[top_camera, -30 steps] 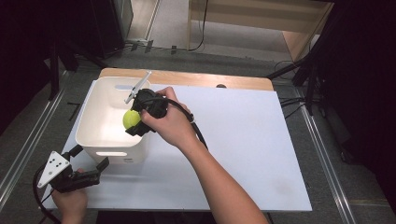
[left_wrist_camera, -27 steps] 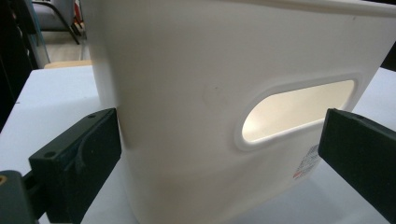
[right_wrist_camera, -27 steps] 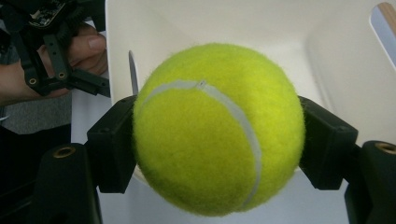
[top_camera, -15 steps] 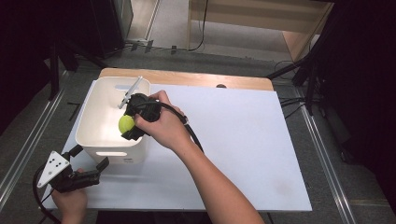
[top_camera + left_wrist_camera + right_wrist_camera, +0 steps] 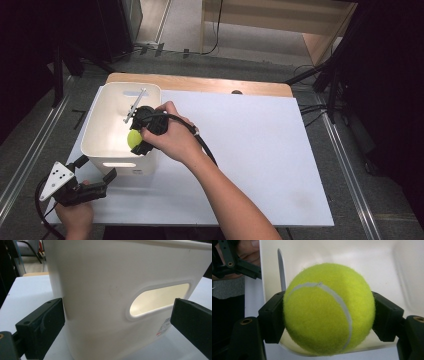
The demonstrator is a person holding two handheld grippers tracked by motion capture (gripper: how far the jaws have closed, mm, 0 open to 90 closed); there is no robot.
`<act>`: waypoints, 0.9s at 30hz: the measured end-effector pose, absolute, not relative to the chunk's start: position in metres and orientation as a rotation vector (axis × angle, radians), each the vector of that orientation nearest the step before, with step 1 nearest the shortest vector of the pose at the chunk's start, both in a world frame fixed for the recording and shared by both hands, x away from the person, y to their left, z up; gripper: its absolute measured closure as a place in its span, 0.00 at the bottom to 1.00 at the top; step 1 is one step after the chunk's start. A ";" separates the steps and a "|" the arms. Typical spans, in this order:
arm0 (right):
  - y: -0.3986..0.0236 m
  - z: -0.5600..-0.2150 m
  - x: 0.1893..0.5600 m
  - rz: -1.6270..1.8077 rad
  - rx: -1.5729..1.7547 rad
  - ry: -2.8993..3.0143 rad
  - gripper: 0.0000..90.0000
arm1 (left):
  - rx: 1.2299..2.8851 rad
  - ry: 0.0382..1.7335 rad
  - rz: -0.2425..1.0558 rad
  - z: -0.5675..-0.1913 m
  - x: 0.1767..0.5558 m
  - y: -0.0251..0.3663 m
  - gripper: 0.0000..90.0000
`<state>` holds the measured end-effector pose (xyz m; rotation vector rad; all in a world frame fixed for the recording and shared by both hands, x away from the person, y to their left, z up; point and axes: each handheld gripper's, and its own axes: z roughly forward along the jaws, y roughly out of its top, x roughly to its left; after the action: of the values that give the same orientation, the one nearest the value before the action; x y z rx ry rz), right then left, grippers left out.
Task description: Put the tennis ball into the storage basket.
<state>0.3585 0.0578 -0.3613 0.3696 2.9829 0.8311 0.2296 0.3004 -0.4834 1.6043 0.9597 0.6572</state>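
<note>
The right gripper has its jaws clamped on a tennis ball. In the right gripper view the two black jaws press against opposite sides of the ball, one at its left and one at its right, and the felt bulges out above and below them. The jaws stand as wide as the ball and no wider. The ball touches nothing else that can be seen: it hangs in the grip over the inside of a white bin, near the bin's front wall, with the pale floor and walls of the bin behind it.

The bin stands on the left part of the white worktop, with a slot handle cut in its front wall. The person's right hand wraps the gripper body from above, and the cable trails back along the forearm.

The left gripper sits low at the near left corner of the worktop, just in front of the bin. Its jaws are apart. In the left gripper view they stand wide on either side of the bin's front wall, holding nothing; the left jaw looks close against the bin's corner, though whether it touches cannot be told.
</note>
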 end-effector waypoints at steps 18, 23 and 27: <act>0.045 -0.351 0.356 0.898 0.422 2.915 0.12 | 1.602 0.957 0.659 -0.483 0.230 0.300 0.00; 0.036 -0.347 0.355 0.944 0.436 2.880 0.11 | 1.604 0.956 0.657 -0.484 0.230 0.300 0.00; 0.028 -0.345 0.353 0.965 0.465 2.850 0.10 | 1.604 0.956 0.657 -0.483 0.230 0.300 0.00</act>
<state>0.3535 0.0276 -0.3452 0.4647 2.8503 0.9649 0.2301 0.3003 -0.4835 1.6037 0.9564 0.6569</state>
